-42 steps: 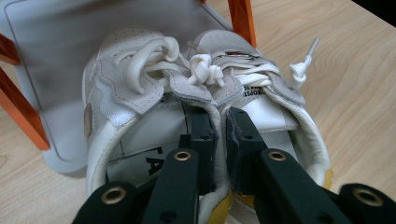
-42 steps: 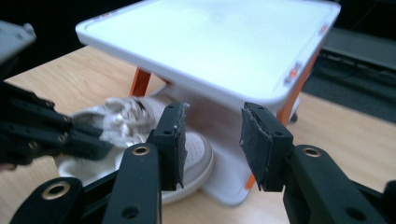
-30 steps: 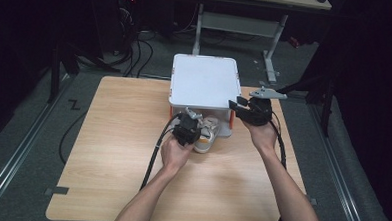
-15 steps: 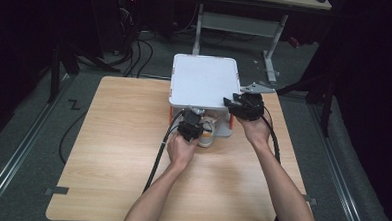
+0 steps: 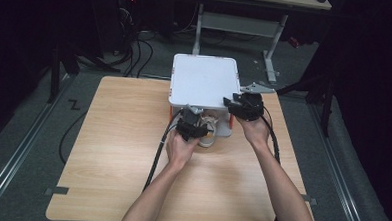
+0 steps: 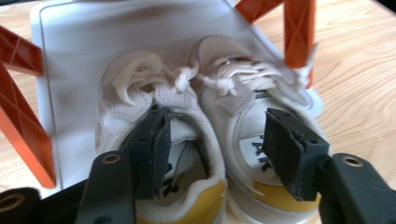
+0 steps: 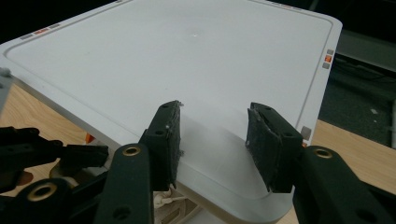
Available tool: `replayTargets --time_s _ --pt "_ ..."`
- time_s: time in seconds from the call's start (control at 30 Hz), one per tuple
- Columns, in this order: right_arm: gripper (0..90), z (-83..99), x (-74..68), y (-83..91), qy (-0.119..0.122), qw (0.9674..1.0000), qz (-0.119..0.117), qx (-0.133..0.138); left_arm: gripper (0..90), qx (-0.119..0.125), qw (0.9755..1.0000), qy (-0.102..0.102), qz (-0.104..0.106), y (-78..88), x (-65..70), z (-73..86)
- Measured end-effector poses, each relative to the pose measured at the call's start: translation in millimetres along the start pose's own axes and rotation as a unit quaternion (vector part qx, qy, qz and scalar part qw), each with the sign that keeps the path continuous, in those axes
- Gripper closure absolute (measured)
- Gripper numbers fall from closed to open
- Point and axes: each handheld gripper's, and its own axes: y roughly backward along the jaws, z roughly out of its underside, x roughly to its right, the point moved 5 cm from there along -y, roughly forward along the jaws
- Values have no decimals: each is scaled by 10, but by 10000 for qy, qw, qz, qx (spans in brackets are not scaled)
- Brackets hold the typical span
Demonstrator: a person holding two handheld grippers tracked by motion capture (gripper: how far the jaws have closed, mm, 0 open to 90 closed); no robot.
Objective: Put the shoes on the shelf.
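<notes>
On the wooden bench (image 5: 112, 152) stands a small white rack with a flat top shelf (image 5: 202, 82) on orange legs (image 6: 21, 126), and a pair of white shoes (image 6: 187, 121) with yellow heel patches sits on its lower white tray (image 6: 70, 51), heels toward the person, at about the 6 o'clock edge of the rack in the high view. The left hand-held gripper (image 5: 192, 124) hovers just over those heels: its jaws have just been opening and now stand spread, pressing on nothing, with the inner collars of the two shoes between them. In the left gripper view, one pad (image 6: 156, 144) lies over the opening of the shoe at 9 o'clock, and the other (image 6: 289, 149) over the insole of the shoe at 3 o'clock (printed letters show on it, too cut off to read). The laces (image 6: 219, 77) are tied in loose bows toward 12 o'clock. The right hand-held gripper (image 5: 243, 105) sits at the rack's near corner, at roughly 4 o'clock of the top shelf in the high view. Its jaws are spread too, with the shelf's rounded edge beneath them; whether the pads touch the shelf I cannot tell. The person's forearms come in from 6 o'clock, each trailing a black cable (image 5: 158, 156).
</notes>
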Motion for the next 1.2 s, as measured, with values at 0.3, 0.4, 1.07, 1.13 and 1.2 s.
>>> replayTargets --time_s 0.3,0.4,1.07,1.13,1.2 --pt "552 -1 -4 -1 46 10000 18 3 325 349 9989 -199 225 323 55 -61" --pt "549 -2 -9 -1 42 10000 39 5 279 212 9985 -301 406 442 56 8" --pt "544 -3 -16 1 78 9999 72 6 138 -617 9975 143 -327 157 65 551" --pt "544 -2 -16 0 60 10000 63 7 147 -689 9963 246 -451 85 39 562" --pt "544 -1 -13 0 19 10000 43 0 147 -631 9960 344 -535 67 35 549"
